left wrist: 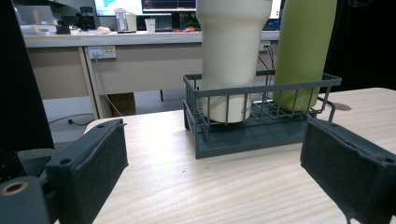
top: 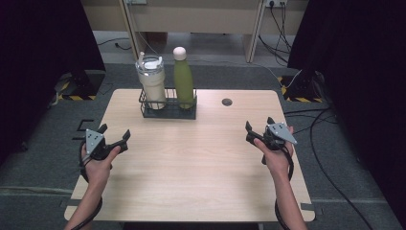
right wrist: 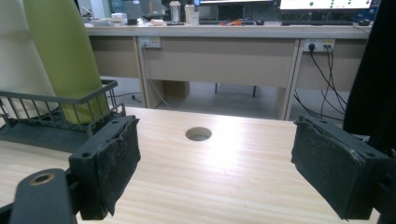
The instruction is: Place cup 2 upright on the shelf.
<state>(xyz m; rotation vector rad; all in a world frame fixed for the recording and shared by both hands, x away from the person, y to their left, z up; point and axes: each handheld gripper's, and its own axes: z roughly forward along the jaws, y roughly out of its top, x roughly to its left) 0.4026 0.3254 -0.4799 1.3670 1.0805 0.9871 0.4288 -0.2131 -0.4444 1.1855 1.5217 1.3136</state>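
A: Where's the stuff?
B: Far left – cream tumbler (top: 152, 84) & green bottle (top: 183, 79) upright in the wire rack (top: 167, 114).
A: Jaws?
B: Left gripper (top: 114, 135), right gripper (top: 258, 128) – both wide, empty. Bottle's prob. slick, stiff; grab mid-body.

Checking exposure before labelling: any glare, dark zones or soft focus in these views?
High view: side curtains near black, table evenly lit. Right gripper view: bright glare patch around the table hole. Left gripper view: rack sharp, near jaws slightly soft.
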